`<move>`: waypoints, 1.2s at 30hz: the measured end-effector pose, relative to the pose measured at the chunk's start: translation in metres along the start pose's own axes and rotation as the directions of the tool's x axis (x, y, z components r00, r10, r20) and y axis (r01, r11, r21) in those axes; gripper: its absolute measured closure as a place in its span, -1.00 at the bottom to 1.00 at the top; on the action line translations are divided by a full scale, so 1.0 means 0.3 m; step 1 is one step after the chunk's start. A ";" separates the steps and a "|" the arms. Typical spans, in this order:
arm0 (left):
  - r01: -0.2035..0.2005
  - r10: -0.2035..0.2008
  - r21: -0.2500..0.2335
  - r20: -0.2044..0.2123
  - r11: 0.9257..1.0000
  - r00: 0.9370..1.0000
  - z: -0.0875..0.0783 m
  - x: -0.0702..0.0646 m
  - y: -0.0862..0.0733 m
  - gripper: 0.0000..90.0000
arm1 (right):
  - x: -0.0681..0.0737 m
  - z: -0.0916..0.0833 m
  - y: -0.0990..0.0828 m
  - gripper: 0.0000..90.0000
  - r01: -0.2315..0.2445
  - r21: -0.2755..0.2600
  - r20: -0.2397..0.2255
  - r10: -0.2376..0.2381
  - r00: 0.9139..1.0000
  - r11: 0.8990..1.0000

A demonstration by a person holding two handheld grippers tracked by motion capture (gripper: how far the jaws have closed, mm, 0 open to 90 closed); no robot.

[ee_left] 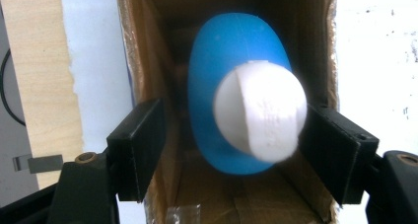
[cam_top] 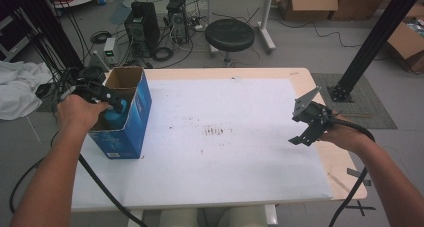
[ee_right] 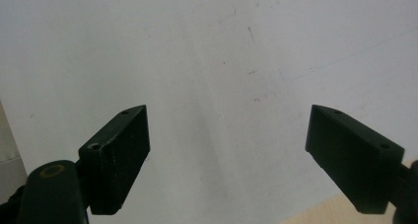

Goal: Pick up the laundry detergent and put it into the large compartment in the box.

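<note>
At the left end of the white-topped table (cam_top: 240, 157) we see an open blue cardboard box (cam_top: 131, 118), brown inside, standing upright. Our left gripper (ee_left: 231, 135) reaches into its mouth; a blue plastic bottle with a white cap (ee_left: 259, 113) sits inside between the spread fingers (ee_left: 138, 145), the right one touching the cap, the left apart. Our right gripper (ee_right: 229, 150) hovers wide open over bare table near the right edge, holding nothing
</note>
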State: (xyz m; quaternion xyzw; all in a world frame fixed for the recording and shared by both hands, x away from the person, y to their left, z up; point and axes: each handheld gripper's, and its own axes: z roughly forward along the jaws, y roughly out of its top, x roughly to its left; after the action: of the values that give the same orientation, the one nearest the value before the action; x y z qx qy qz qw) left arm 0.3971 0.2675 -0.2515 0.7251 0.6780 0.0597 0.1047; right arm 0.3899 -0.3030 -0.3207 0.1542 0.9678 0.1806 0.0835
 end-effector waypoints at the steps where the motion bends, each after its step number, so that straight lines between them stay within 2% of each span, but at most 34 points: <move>1: 0.000 0.000 -0.002 -0.001 1.000 1.000 -0.004 -0.001 0.000 -0.36 | 0.000 0.000 0.000 -0.63 0.000 0.001 0.000 0.000 1.000 1.000; 13: -0.050 0.050 -0.003 0.001 0.999 0.999 -0.052 -0.033 0.005 -0.40 | 0.002 0.000 0.003 -0.63 -0.002 0.005 0.000 0.002 1.000 1.000; 21: -0.079 0.079 -0.022 -0.023 0.997 0.997 -0.077 -0.048 0.003 -0.50 | 0.004 -0.003 0.001 -0.63 0.000 0.006 -0.001 0.000 1.000 1.000; 23: -0.099 0.099 -0.027 -0.023 0.995 0.995 -0.085 -0.062 0.003 -0.51 | 0.005 -0.005 0.003 -0.63 0.001 0.005 0.000 -0.001 1.000 1.000; 30: -0.130 0.129 -0.034 -0.027 0.991 0.991 -0.104 -0.095 0.008 -0.52 | 0.007 -0.006 0.003 -0.63 0.002 0.005 -0.002 -0.002 1.000 1.000; 36: -0.187 0.185 -0.038 -0.042 0.982 0.982 -0.132 -0.138 0.008 -0.52 | 0.008 -0.009 -0.004 -0.63 -0.004 0.007 -0.002 0.004 1.000 1.000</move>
State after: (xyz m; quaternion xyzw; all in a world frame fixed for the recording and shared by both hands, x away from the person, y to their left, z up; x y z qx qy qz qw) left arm 0.3871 0.2290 -0.2101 0.7817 0.6077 0.0971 0.1010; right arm 0.3868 -0.3040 -0.3189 0.1564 0.9681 0.1778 0.0818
